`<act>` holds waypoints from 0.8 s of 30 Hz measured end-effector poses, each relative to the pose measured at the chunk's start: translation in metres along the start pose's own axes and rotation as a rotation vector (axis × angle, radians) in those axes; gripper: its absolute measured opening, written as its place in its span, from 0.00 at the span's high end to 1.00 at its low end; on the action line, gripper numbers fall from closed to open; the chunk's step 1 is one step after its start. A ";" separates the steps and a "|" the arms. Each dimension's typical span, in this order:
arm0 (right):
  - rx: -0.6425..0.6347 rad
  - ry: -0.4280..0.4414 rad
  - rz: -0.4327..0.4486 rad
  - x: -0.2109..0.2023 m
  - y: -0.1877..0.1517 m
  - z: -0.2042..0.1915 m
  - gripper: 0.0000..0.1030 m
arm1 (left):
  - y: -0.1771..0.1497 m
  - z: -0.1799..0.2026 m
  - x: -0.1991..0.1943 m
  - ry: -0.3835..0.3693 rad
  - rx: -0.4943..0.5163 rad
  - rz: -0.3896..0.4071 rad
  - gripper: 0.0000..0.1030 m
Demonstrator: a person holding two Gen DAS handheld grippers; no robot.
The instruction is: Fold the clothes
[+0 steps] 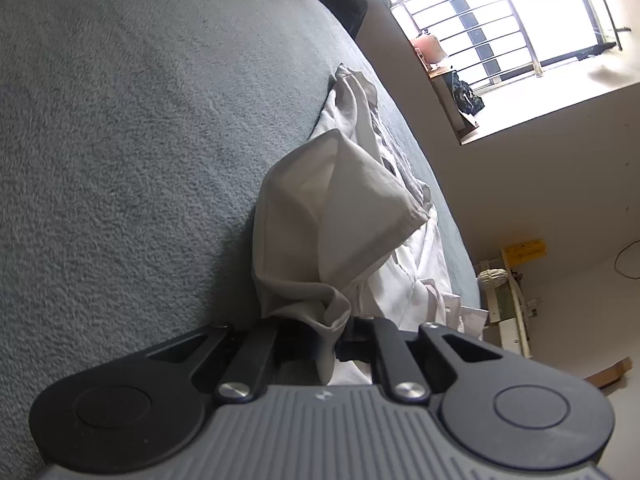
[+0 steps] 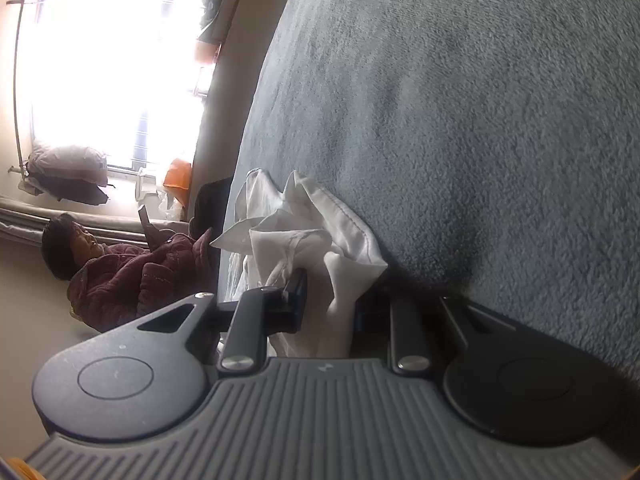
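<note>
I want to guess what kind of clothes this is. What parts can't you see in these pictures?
- Left wrist view: the white garment is bunched, so its type and full shape are hidden by its own folds; the left gripper body covers its near end.
- Right wrist view: the right gripper is shut on crumpled cloth; folds hide which part it holds.
- Both views: the grey blanket runs past the picture edges.
- The window glare washes out everything outside.

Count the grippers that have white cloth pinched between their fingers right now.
2. The left gripper grips a bunched fold of the white garment on the grey blanket; the right gripper clamps another bunch.
</note>
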State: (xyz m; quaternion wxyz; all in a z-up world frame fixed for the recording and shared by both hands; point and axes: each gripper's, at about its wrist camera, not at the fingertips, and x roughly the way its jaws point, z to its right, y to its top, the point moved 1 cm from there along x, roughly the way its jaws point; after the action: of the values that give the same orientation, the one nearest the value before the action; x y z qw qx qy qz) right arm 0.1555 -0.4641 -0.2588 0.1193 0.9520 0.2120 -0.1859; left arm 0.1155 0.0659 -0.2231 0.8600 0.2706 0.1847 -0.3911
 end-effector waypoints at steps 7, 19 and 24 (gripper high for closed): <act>-0.053 -0.003 0.048 -0.014 -0.009 -0.003 1.00 | -0.003 0.012 -0.021 -0.001 0.032 0.047 0.98; -0.021 0.049 0.036 -0.057 -0.030 -0.006 1.00 | -0.001 0.016 -0.063 -0.058 0.098 -0.031 0.99; -0.004 0.033 -0.004 -0.082 -0.047 0.001 1.00 | -0.011 0.013 -0.091 -0.069 0.154 -0.089 0.99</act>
State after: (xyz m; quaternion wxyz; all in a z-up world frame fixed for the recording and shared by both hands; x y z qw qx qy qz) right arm 0.0656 -0.4523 -0.2336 0.1170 0.9543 0.2164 -0.1699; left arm 0.0516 0.1042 -0.1683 0.8242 0.3140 0.1363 -0.4511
